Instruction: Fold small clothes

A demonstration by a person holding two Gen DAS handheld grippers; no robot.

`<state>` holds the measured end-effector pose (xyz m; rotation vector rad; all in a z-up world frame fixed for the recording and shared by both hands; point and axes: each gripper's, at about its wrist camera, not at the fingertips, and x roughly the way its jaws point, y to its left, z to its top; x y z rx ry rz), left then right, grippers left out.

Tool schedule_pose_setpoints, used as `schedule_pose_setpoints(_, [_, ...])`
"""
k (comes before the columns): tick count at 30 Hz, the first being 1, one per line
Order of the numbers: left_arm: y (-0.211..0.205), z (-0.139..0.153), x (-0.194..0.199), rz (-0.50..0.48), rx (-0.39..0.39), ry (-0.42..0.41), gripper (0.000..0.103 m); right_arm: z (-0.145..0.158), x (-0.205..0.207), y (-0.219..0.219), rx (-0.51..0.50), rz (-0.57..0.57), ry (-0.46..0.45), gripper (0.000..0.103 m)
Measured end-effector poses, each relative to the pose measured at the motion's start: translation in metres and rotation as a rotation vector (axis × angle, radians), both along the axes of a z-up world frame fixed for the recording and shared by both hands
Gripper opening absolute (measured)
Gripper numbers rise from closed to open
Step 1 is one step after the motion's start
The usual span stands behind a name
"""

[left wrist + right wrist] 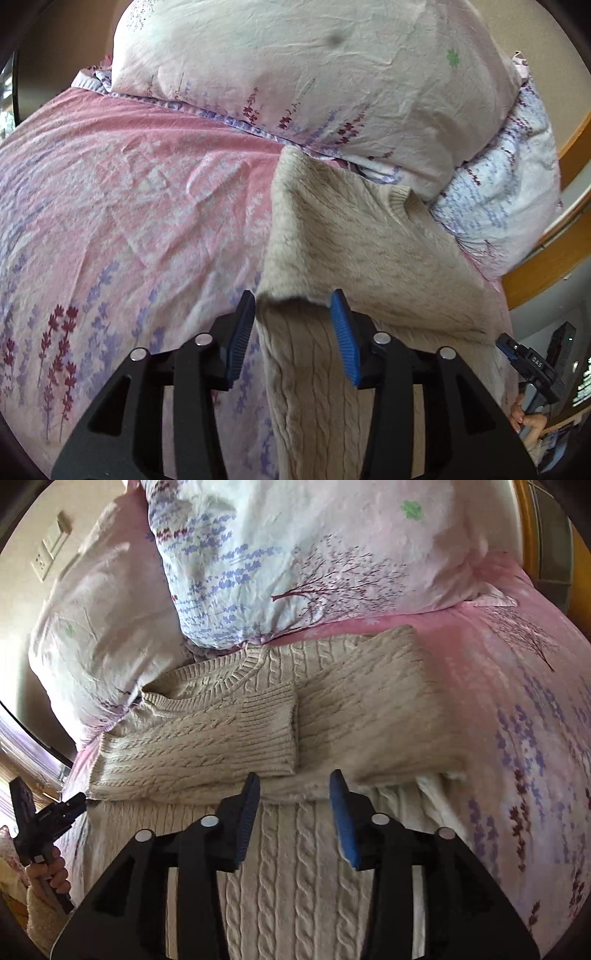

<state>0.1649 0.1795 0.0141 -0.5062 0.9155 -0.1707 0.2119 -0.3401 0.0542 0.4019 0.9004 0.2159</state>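
A cream cable-knit sweater (332, 709) lies on the pink floral bedsheet (129, 192), its neckline toward the pillows and both sleeves folded across its chest. In the left wrist view the sweater (351, 251) fills the lower right. My left gripper (293, 310) is open, hovering over a folded edge of the knit with its blue pads (345, 332) apart. My right gripper (293, 790) is open above the sweater's middle, just below the folded sleeve cuff (269, 727). Each gripper also shows small in the other's view: the right gripper (532, 365) and the left gripper (44, 823).
Two floral pillows (295, 554) are stacked against the headboard just beyond the sweater's neckline; the pale one (314, 74) is large in the left wrist view. A wooden bed frame (546, 266) runs along the right. A wall socket (48, 554) is at upper left.
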Motion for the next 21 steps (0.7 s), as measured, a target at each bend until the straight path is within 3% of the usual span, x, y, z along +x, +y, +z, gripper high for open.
schedule_pose_setpoints(2, [0.004, 0.001, -0.024, -0.064, -0.064, -0.011, 0.045, -0.001, -0.026, -0.028, 0.053, -0.006, -0.018, 0.055])
schedule_pose_setpoints(7, [0.003, 0.001, -0.08, -0.153, -0.058, -0.016, 0.045, -0.019, -0.079, -0.084, 0.11, -0.018, 0.037, 0.055])
schedule_pose_setpoints(13, [-0.006, -0.016, -0.118, -0.176, -0.134, 0.037, 0.044, -0.039, -0.117, -0.1, 0.193, 0.005, 0.099, 0.054])
schedule_pose_setpoints(16, [-0.009, -0.016, -0.133, -0.177, -0.176, 0.037, 0.044, -0.043, -0.13, -0.091, 0.252, 0.06, 0.105, 0.043])
schedule_pose_setpoints(18, [-0.011, -0.019, -0.144, -0.186, -0.223, 0.04, 0.043, -0.046, -0.14, -0.086, 0.298, 0.088, 0.105, 0.042])
schedule_pose_setpoints(21, [-0.017, -0.021, -0.162, -0.201, -0.279, 0.045, 0.038, -0.056, -0.153, -0.083, 0.404, 0.129, 0.127, 0.03])
